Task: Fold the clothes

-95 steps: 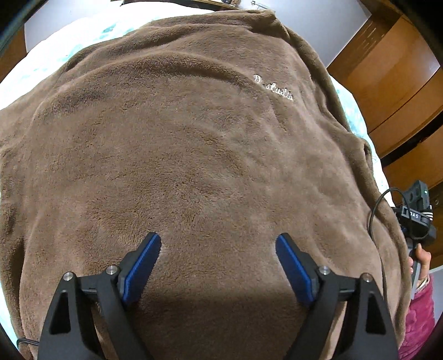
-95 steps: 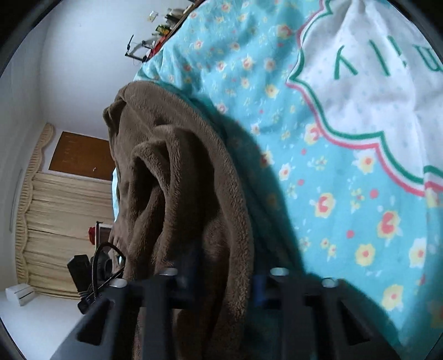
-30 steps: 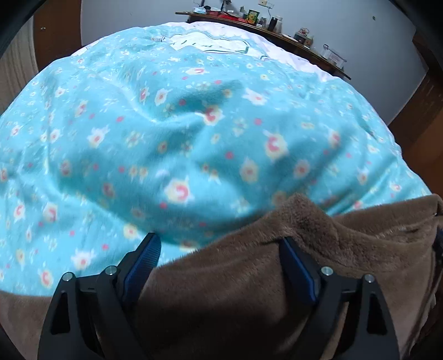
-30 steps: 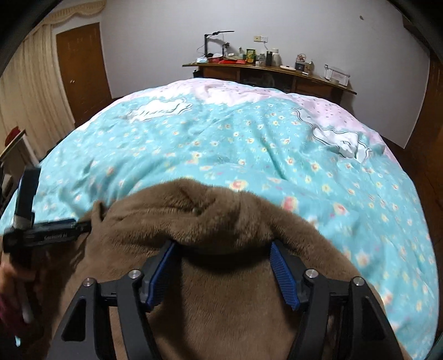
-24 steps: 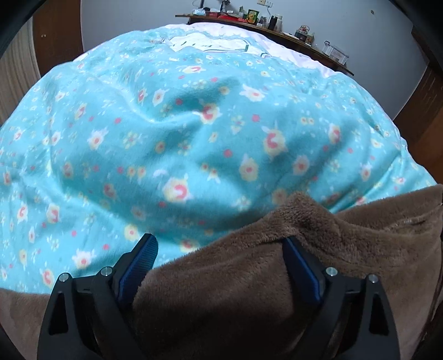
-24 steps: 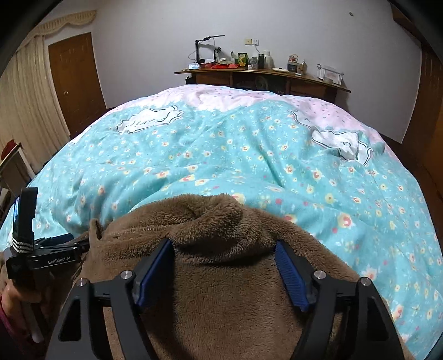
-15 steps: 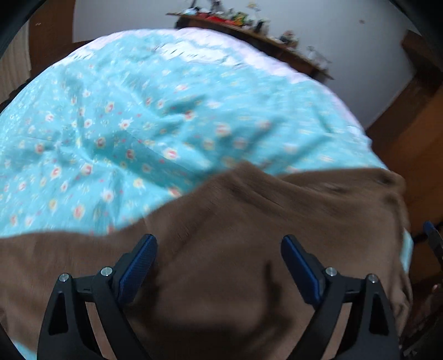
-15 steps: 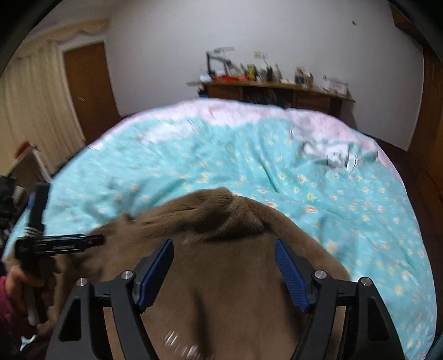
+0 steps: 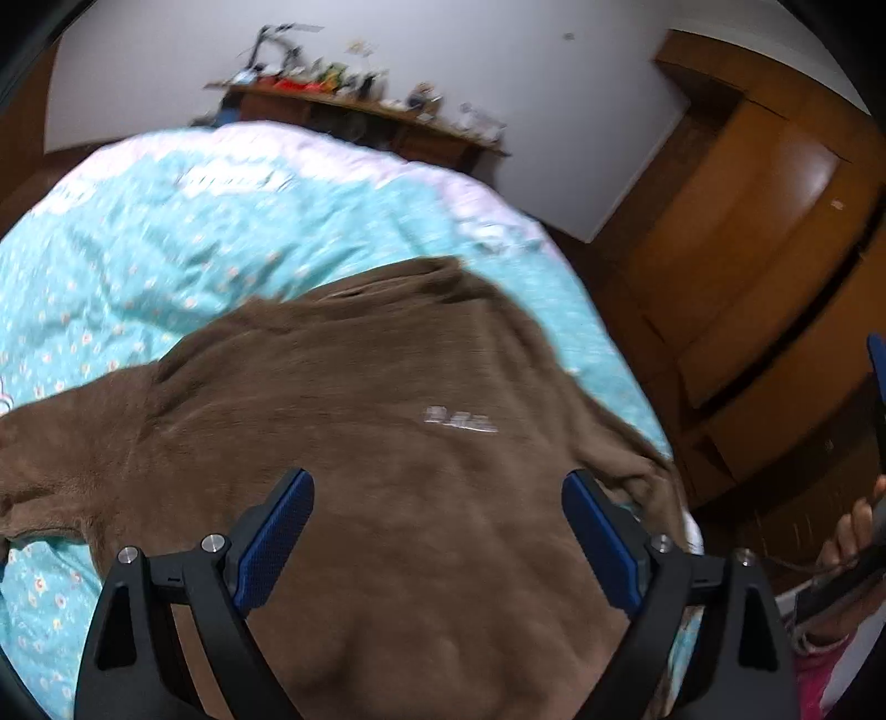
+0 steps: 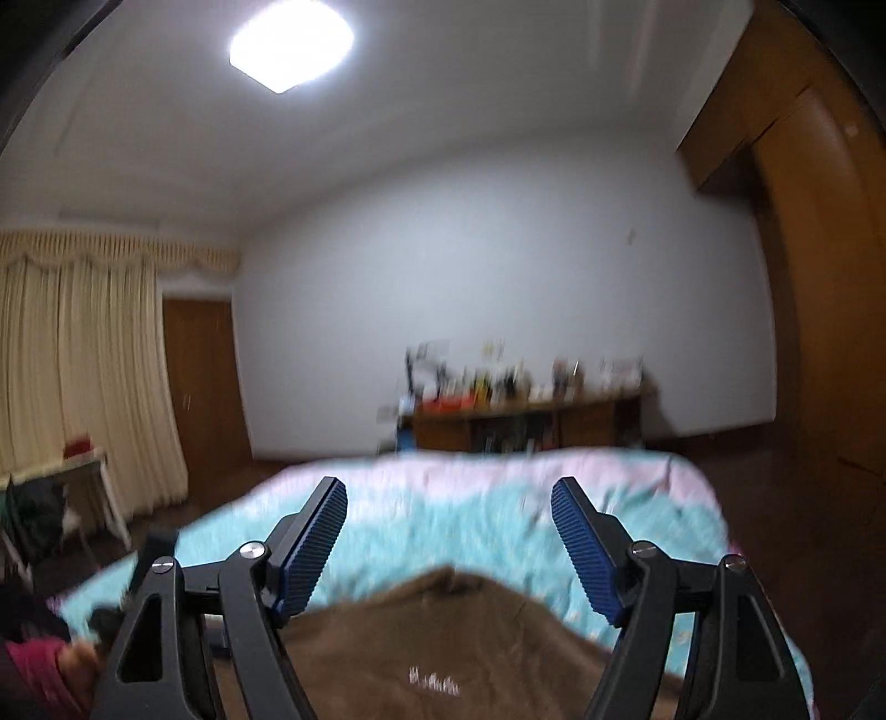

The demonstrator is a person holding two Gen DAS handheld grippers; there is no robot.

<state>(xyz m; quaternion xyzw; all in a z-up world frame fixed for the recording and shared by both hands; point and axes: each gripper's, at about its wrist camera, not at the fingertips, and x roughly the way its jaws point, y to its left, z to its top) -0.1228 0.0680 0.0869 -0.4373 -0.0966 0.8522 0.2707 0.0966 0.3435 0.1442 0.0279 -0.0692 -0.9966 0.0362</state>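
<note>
A soft brown fleece top (image 9: 387,443) lies spread out on a big bed with a light blue flowery cover (image 9: 166,249). The top is near the right side of the bed, close to the edge. It has small white stitched letters (image 9: 458,419) on it.

The left gripper (image 9: 437,531), black with blue pads, hangs over the top. Its two fingers are wide apart and hold nothing.

The right gripper (image 10: 448,548) is lifted up and looks across the room. Its fingers are wide apart too, and nothing is between them. The brown top (image 10: 443,653) is below it.

Far off there is a long wooden shelf with small things on it (image 10: 526,410), cream curtains (image 10: 83,387), a bright square ceiling light (image 10: 290,47) and a tall wooden wardrobe (image 9: 747,249).
</note>
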